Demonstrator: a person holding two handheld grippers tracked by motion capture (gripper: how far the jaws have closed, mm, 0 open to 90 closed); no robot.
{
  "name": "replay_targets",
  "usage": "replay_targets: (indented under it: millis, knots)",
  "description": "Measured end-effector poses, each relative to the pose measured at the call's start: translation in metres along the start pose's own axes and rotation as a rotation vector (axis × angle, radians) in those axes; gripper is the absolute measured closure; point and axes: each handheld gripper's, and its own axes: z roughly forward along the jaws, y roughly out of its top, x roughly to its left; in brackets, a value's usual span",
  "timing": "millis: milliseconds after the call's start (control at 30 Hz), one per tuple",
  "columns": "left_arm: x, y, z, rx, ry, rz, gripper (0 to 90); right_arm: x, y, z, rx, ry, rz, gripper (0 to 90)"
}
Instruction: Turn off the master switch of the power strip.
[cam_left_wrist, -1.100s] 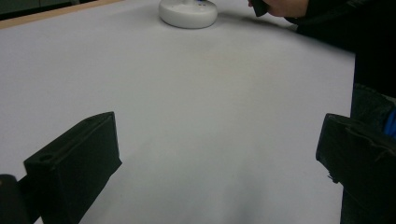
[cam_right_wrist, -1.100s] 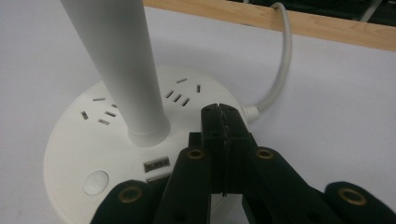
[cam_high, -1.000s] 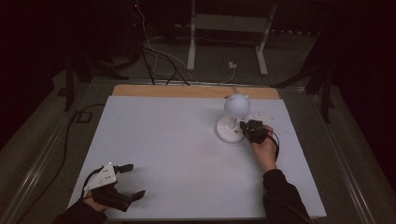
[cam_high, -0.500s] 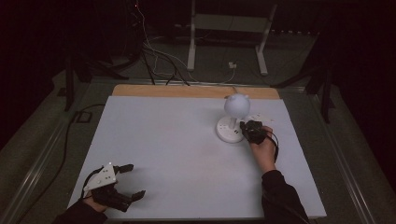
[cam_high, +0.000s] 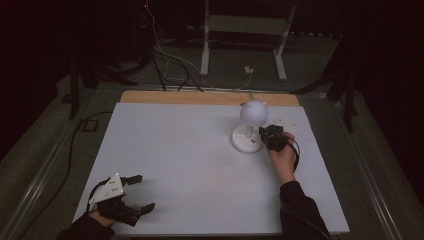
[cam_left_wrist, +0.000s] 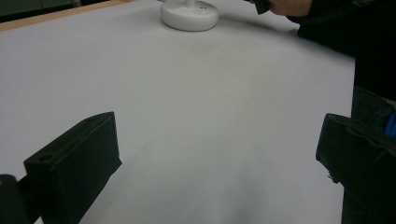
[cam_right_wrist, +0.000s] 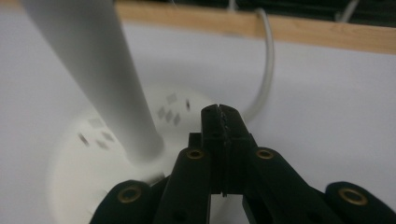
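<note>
Lamp work is what the scene points to: a small white desk lamp (cam_high: 249, 131) with a round head stands toward the far right corner of the worktop (cam_high: 190, 165), its cable (cam_right_wrist: 267, 70) running off over the far edge. The right tongs (cam_high: 269, 138) sit at the near right side of the lamp's round base (cam_right_wrist: 93, 154), and in the right gripper view the jaws are pressed together with nothing between them, their joined tip poised just over the base beside the slanted stem (cam_right_wrist: 102, 79). Closed like that they make a single blunt point, which suits poking at one of the small marks on the base, probably touch controls, though whether the tip is touching the surface cannot be told. The hand (cam_high: 283, 159) lies low along the right edge, likely to steady that fine aim. The left tongs (cam_high: 131, 195) rest near the near left corner, jaws wide apart and holding nothing, well apart from the lamp; parked there they stay out of the way while the job seems to need one tool alone.
</note>
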Motion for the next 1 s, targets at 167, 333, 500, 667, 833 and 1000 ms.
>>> replay_targets:
  millis: [167, 333, 500, 667, 833, 1000]
  knots:
    - [-0.001, 0.0, 0.0, 0.0, -0.002, 0.003, 0.1, 0.0, 0.004, -0.004, 0.002, -0.003, -0.02, 90.0]
    - [0.0, 0.0, 0.0, -0.003, -0.003, 0.001, 0.1, -0.003, 0.001, -0.005, 0.013, 0.004, -0.012, 88.8]
    - [0.0, 0.0, 0.0, -0.005, -0.004, 0.0, 0.1, -0.005, 0.001, -0.01, 0.011, 0.01, -0.02, 85.0]
    - [0.0, 0.0, 0.0, -0.007, -0.006, 0.0, 0.1, -0.006, 0.001, -0.014, 0.011, 0.011, -0.024, 75.9]
    - [0.0, 0.0, 0.0, -0.008, -0.005, -0.001, 0.1, -0.008, -0.003, -0.02, -0.014, 0.05, -0.025, 47.2]
    - [0.0, 0.0, 0.0, -0.009, -0.005, -0.001, 0.1, -0.008, -0.003, -0.025, -0.012, 0.105, -0.03, 25.1]
